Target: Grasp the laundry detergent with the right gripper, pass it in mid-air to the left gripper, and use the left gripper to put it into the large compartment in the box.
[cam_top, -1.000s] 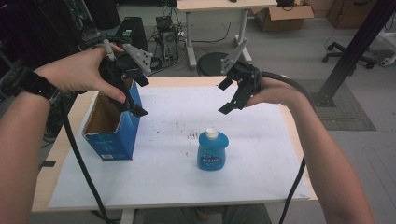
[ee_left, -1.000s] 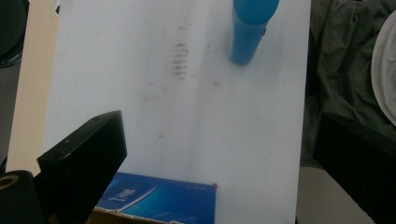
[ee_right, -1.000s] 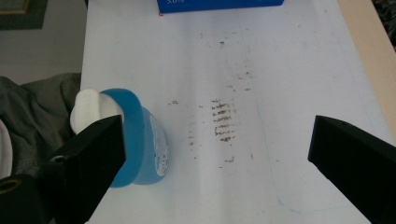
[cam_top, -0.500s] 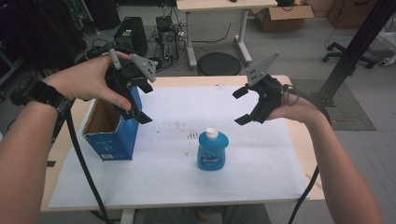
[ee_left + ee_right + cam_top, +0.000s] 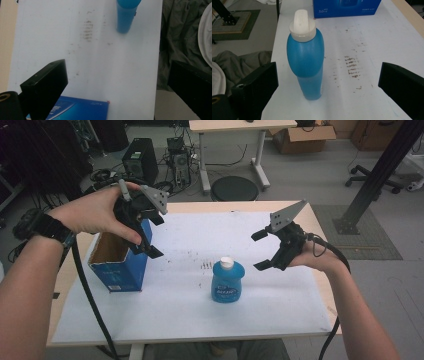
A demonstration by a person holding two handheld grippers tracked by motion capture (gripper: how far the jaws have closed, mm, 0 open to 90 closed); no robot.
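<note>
Ahead of the right gripper, jaws wide and empty: blue bottle upright, nearer its left jaw | left gripper wide too, hovering over the open box | step: likely approach to grasp | next: centre jaws around bottle, then close

Bottle top cut off; box top cropped; label unreadable.

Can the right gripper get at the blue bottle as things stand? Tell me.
Probably yes. The right gripper hangs open beside the blue bottle, which stands upright between its jaws' line of sight, with bare table between them.
</note>
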